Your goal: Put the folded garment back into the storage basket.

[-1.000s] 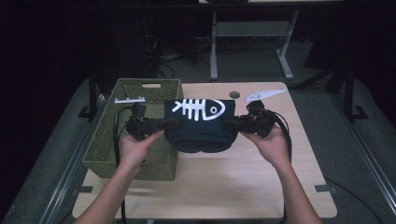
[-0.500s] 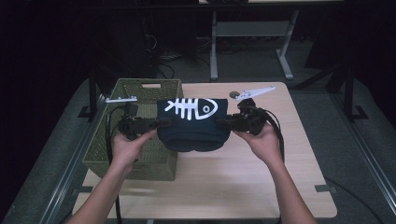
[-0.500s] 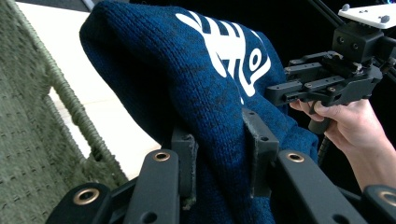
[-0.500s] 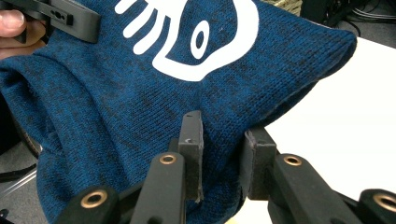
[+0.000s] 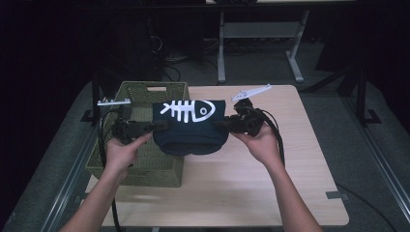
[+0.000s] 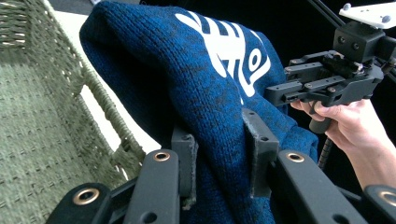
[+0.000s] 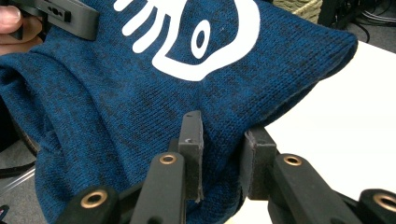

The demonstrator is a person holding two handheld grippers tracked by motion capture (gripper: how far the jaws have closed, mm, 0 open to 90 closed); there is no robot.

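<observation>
left gripper (image 6: 219, 149) and right gripper (image 7: 219, 158) on sweater (image 5: 189, 128)

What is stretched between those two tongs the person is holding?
A folded dark blue knit sweater with a white fish-skeleton print hangs between the left tongs and right tongs, clamped by both, in the high view.

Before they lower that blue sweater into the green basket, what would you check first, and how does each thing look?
1. Left gripper clamped on the sweater: ok, cloth sits between its jaws.
2. Right gripper clamped on the sweater: ok, a fold is pinched between its jaws.
3. Sweater lifted off the table: ok, it hangs between the two grippers.
4. Sweater over the basket: not ok, only its left part overlaps the basket; the rest hangs over the table.
5. Room inside the basket: cannot tell, the sweater and hand hide part of it.
</observation>
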